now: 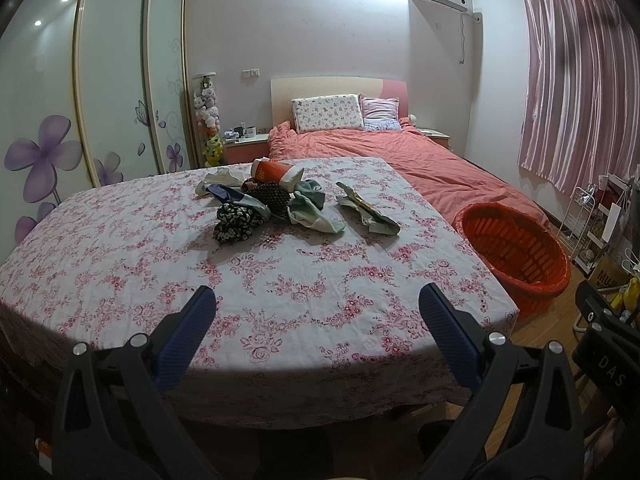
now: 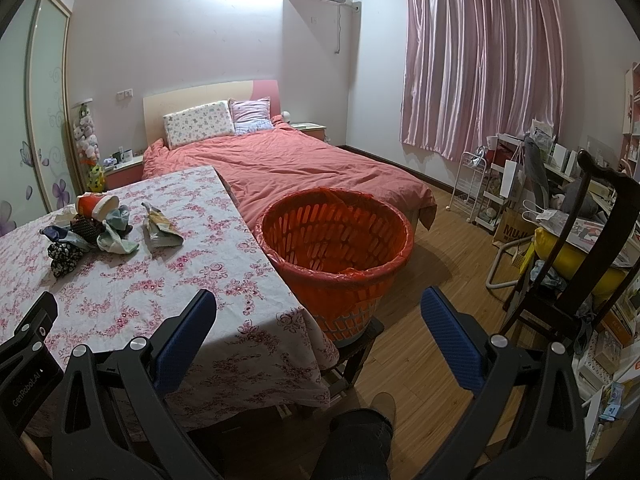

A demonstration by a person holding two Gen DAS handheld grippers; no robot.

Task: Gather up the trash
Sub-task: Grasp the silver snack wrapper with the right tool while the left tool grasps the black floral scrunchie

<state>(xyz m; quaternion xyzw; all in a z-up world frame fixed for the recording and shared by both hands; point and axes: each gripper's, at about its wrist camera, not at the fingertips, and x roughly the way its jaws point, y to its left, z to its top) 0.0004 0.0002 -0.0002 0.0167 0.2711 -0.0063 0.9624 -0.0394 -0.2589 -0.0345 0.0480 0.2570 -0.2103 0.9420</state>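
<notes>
A heap of trash lies at the far middle of the floral tablecloth (image 1: 280, 288): an orange paper cup (image 1: 276, 172) on its side, a crumpled green wrapper (image 1: 314, 212), a flattened foil wrapper (image 1: 366, 210), a black flowered wad (image 1: 236, 222) and a white tissue (image 1: 220, 178). In the right wrist view the same cup (image 2: 96, 205) and foil wrapper (image 2: 160, 230) show at left. An orange slatted basket (image 2: 334, 256) with a red liner stands beside the table's right edge. My left gripper (image 1: 318, 308) hovers open over the near tablecloth. My right gripper (image 2: 318, 312) is open in front of the basket.
A bed (image 2: 288, 168) with a coral duvet sits behind the table and basket. A dark wooden chair (image 2: 576, 272) and cluttered shelves (image 2: 504, 192) stand at right on the wood floor. The basket rests on a low stool (image 2: 356, 352). A person's dark trouser leg (image 2: 356, 440) shows at the bottom.
</notes>
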